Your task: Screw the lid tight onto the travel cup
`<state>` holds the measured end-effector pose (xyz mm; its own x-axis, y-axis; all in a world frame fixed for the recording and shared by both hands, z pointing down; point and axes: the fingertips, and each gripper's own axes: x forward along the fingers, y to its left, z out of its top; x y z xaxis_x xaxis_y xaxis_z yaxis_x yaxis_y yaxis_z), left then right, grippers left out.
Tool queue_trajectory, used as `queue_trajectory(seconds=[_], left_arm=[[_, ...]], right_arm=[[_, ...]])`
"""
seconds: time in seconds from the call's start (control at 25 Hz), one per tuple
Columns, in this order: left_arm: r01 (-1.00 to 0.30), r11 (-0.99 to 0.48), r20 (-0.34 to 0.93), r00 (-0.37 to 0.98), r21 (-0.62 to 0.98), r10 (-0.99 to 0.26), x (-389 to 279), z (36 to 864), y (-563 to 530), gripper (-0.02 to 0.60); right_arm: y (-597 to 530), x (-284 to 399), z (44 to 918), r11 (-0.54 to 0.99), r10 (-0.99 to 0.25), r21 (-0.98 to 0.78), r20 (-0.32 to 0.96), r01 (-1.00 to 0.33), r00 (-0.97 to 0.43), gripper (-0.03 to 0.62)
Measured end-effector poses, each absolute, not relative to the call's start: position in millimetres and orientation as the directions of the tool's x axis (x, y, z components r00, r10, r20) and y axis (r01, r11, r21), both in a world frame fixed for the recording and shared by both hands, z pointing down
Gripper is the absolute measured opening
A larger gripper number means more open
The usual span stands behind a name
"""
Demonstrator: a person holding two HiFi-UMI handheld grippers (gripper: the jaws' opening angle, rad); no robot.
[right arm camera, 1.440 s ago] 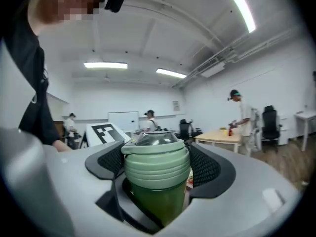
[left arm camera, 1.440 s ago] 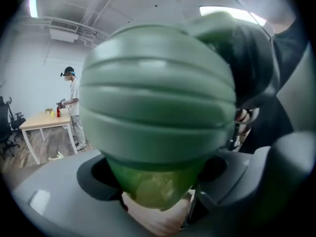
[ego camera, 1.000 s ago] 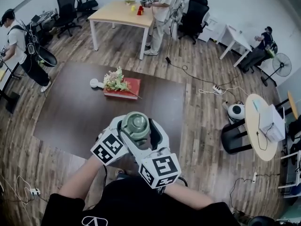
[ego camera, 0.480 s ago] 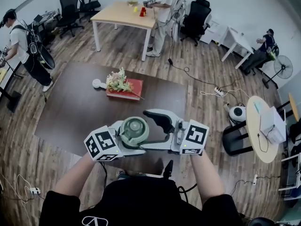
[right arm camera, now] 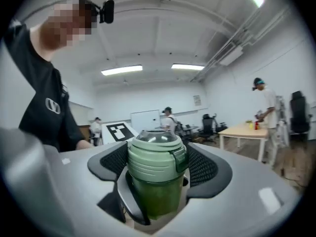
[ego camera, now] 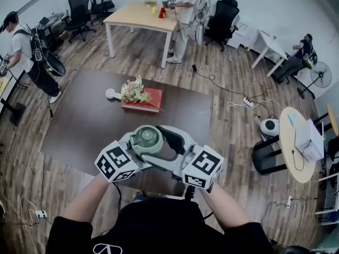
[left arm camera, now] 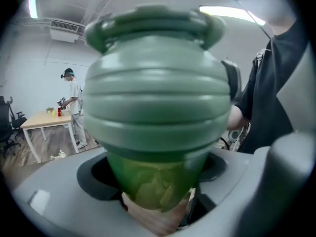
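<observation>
The travel cup has a clear green body (left arm camera: 153,181) and a ribbed sage-green lid (ego camera: 146,138) with a clear top. I hold it in front of my chest, above the near edge of a dark brown table (ego camera: 79,126). My left gripper (ego camera: 139,149) is shut on the cup's body (right arm camera: 157,199) just under the lid (left arm camera: 158,83). From the right, my right gripper (ego camera: 155,146) reaches across. Its jaws have just been closing, and its ribbed black pads (right arm camera: 203,166) sit against both sides of the lid (right arm camera: 157,157), right gripper (right arm camera: 157,166) shut on it.
A bunch of flowers on a red book (ego camera: 139,97) and a small white object (ego camera: 110,93) lie at the table's far side. People stand at the left (ego camera: 26,52) and by a wooden table (ego camera: 139,16). A round table (ego camera: 296,142) and cables are on the right.
The right gripper let go, swung out to the right of the cup, and now has come back in and closed around the lid. The left gripper kept its hold on the cup.
</observation>
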<state>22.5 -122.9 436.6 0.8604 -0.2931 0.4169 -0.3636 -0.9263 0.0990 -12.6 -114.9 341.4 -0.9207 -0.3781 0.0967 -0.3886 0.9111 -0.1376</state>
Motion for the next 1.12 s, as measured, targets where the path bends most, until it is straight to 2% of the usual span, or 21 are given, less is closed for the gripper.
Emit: queue_trajectory(seconds=[0.08,0.16,0.24,0.4,0.48,0.56,0.6,0.64,0.76,0.88,1.0,1.12], left_arm=[[-0.395,-0.914,0.427,0.845,0.091,-0.322,20,442,-129,0.408],[-0.409,-0.909,0.432,0.837,0.084,-0.336,20,445,-131,0.408],[-0.411,-0.907,0.428,0.838,0.087,-0.339,20,446,-132,0.408],[-0.422,-0.900,0.397,0.848,0.105,-0.352,20,446,-138,0.411],[-0.457,-0.885,0.379,0.838,0.091,-0.394,12,447,-143,0.411],[-0.502,-0.863,0.375,0.812,0.058,-0.448,-1,450,-149,0.413],[-0.527,-0.849,0.376,0.795,0.041,-0.476,-10,453,-151,0.413],[-0.555,-0.831,0.377,0.775,0.022,-0.507,-20,457,-153,0.413],[-0.650,-0.759,0.377,0.696,-0.029,-0.611,-53,474,-155,0.413],[-0.743,-0.666,0.334,0.613,-0.063,-0.716,-84,488,-150,0.413],[-0.813,-0.575,0.231,0.545,-0.092,-0.806,-104,483,-146,0.413],[-0.850,-0.517,0.164,0.499,-0.099,-0.851,-115,476,-149,0.413]], right_arm=[[-119,-15,348,0.815,-0.546,-0.135,0.147,-0.564,-0.825,0.388],[-120,-15,353,0.742,-0.635,-0.130,0.180,-0.658,-0.752,0.388],[-122,-15,354,0.722,-0.657,-0.130,0.176,-0.679,-0.733,0.388],[-123,-6,349,0.756,-0.611,-0.211,0.115,-0.620,-0.784,0.390],[-123,11,347,0.753,-0.608,-0.260,0.077,-0.604,-0.790,0.390],[-128,41,360,0.714,-0.644,-0.280,0.096,-0.641,-0.759,0.382],[-133,61,371,0.677,-0.680,-0.275,0.122,-0.683,-0.723,0.286],[-137,84,383,0.624,-0.730,-0.251,0.149,-0.740,-0.667,0.024],[-147,150,422,0.438,-0.868,-0.119,0.200,-0.891,-0.454,0.006],[-144,193,449,0.312,-0.936,-0.024,0.163,-0.950,-0.312,0.006],[-141,211,459,0.233,-0.967,0.056,0.120,-0.971,-0.225,0.006],[-142,209,460,0.220,-0.972,0.059,0.101,-0.974,-0.214,0.006]])
